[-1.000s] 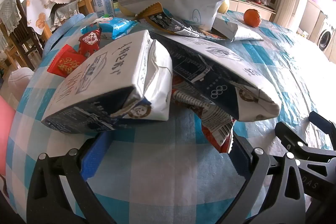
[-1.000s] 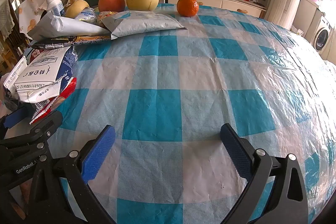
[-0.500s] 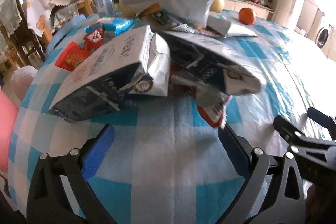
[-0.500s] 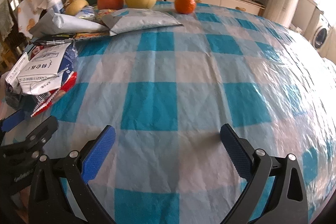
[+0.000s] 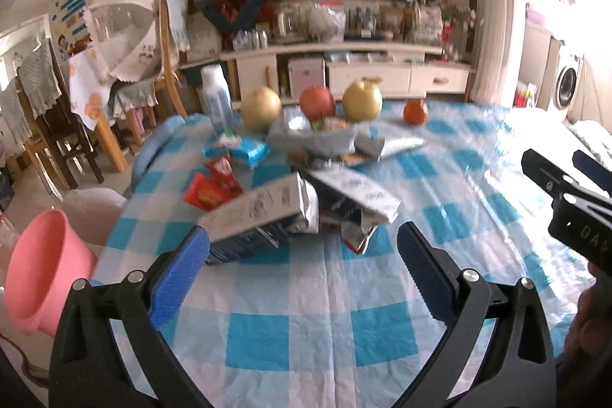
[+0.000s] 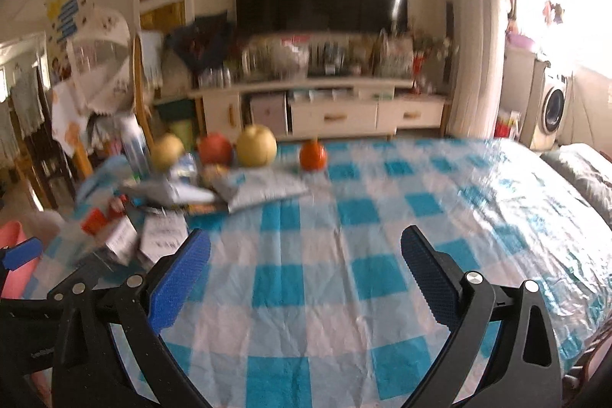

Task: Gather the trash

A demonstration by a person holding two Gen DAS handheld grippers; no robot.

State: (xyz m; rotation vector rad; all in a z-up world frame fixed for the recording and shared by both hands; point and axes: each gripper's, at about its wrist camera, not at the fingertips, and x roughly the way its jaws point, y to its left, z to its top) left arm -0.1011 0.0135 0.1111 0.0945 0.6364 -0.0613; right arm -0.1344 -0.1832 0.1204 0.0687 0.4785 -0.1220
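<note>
The trash, two crushed milk cartons atop torn wrappers, lies at twelve o'clock of the left gripper, whose jaws gape wide and empty. The right gripper is equally wide, holding nothing. Best take one carton by its folded end. Behind: four fruits, one bottle; a pink bin at nine o'clock.

You can read only "DAS" on the right gripper; print on the carton is too blurred.
</note>
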